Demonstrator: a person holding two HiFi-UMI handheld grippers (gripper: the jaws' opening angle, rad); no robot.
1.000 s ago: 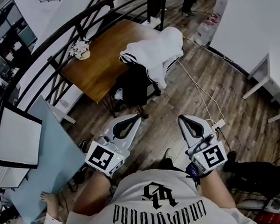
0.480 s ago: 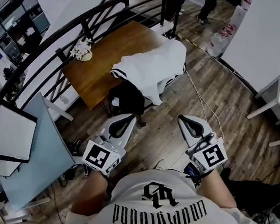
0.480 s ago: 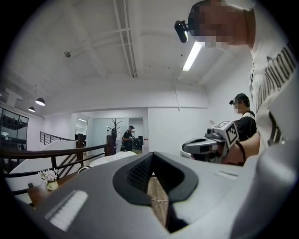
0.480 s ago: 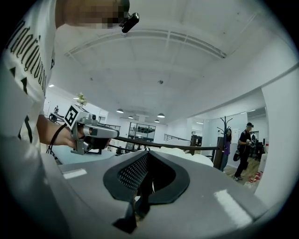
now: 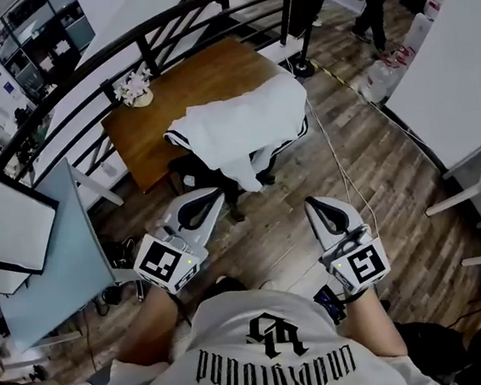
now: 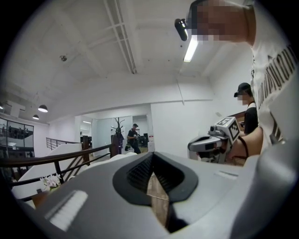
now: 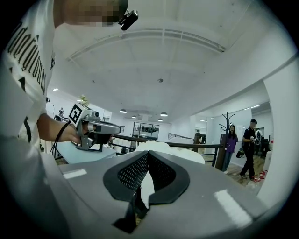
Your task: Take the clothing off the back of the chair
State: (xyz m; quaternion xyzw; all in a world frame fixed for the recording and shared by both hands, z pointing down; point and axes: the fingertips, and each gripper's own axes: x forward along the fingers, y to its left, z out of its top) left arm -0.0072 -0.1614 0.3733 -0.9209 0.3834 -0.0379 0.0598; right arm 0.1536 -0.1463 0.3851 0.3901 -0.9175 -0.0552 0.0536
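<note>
The chair has slid closer since a second ago: I'm walking both claws in, and the white clothing sits lower and nearer in the head view than it did. My left gripper [image 5: 197, 208] has its jaws pressed together with nothing between them, and my right gripper [image 5: 327, 214] is the same, closed and empty, both held level and pointing ahead. Out from the left tips, the dark chair [image 5: 197, 171] comes first, just ahead and a touch to the right. Over its back hangs the clothing [image 5: 241, 125], a white garment with striped trim, its long axis running from my lower left up to my upper right, and one corner drooping toward me. That corner is near my left claw, while the right claw is well apart from the cloth, which lies ahead and to its left. Behind it all stands the wooden table [image 5: 181, 90]. I judge the left claw will arrive first, and it must open before it can bite.
</note>
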